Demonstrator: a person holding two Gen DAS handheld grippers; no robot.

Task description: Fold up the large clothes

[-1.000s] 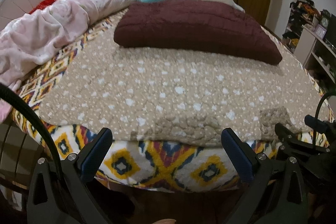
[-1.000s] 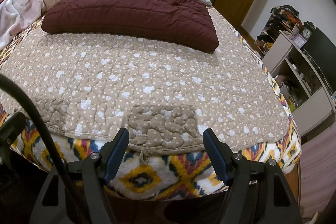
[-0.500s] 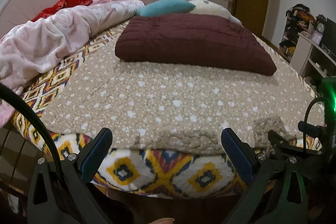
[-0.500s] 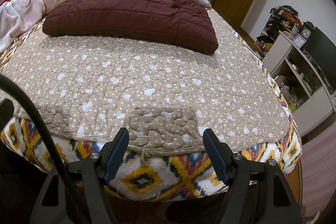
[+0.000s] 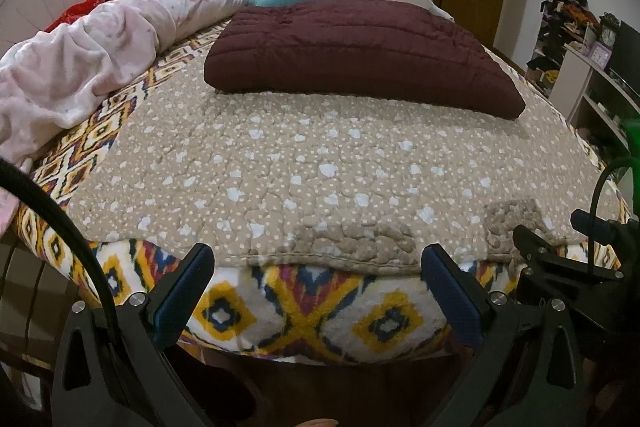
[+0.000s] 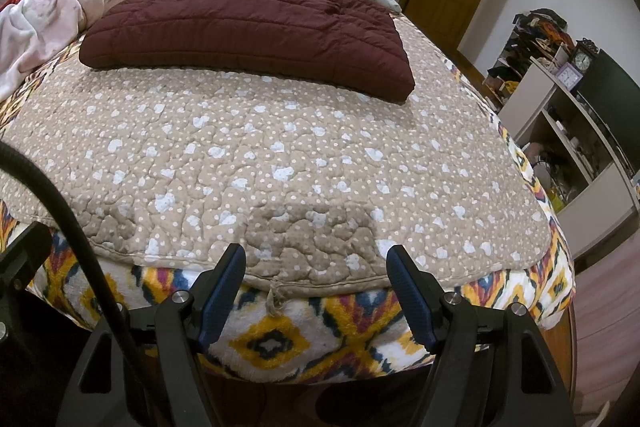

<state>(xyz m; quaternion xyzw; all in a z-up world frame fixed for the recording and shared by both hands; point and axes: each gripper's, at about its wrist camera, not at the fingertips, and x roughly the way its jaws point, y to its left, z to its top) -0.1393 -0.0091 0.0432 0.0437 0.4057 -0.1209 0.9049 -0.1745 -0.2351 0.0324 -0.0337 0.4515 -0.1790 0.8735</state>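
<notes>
The bed (image 5: 296, 311) has a patterned sheet, with a tan dotted quilt (image 5: 304, 163) spread flat over most of it. A folded maroon puffer jacket (image 6: 248, 27) sits on the quilt's far end. Left hand-held gripper (image 5: 318, 267) and right hand-held gripper (image 6: 316, 267) both hang spread apart, gripping nothing, at the quilt's near edge.

Warm, even indoor light; soft gripper shadows darken the quilt (image 5: 320, 155) at its near edge; sharp centre, strong fisheye bending, black vignette in the corners.
</notes>
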